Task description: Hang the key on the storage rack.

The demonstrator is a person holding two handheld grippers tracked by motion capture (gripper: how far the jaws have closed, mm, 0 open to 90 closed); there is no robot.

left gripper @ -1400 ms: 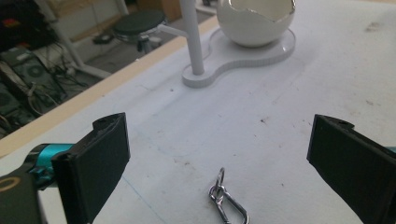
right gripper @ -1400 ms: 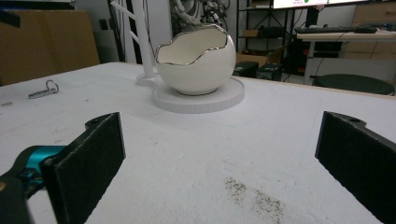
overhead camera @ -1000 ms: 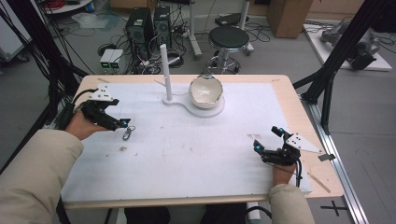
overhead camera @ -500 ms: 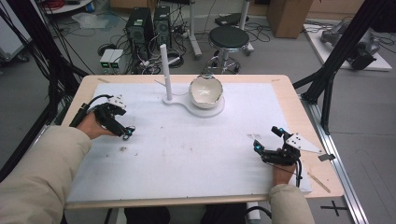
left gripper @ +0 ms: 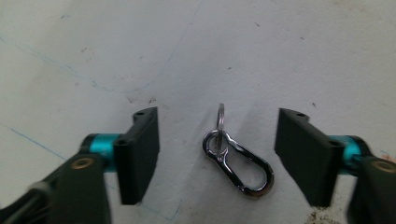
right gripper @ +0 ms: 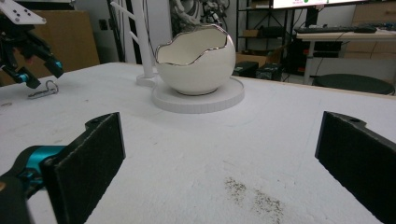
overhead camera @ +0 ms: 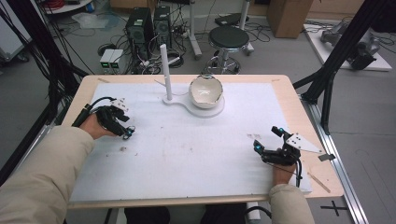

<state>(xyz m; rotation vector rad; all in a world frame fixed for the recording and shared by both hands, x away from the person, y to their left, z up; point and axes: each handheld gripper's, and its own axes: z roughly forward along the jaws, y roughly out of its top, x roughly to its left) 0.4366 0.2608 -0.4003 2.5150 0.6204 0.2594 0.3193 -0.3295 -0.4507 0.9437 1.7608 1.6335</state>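
On the white bench (overhead camera: 196,154), the left hand-held gripper (left gripper: 217,154) hangs wide open, straddling the clip (left gripper: 238,161), apparently ready to close on it, while the right hand-held gripper (right gripper: 219,163) rests open, well apart.

Sleeves (overhead camera: 42,172): beige, long.
Left tongs (left gripper: 217,156): black jaws, teal fittings.
Right tongs (overhead camera: 270,140): black, grey three-cornered plate.

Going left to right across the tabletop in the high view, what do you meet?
Left gripper over a small metal carabiner clip, then the white upright post, then the white egg-shaped bowl with a jagged rim on its round white base, then the right gripper.
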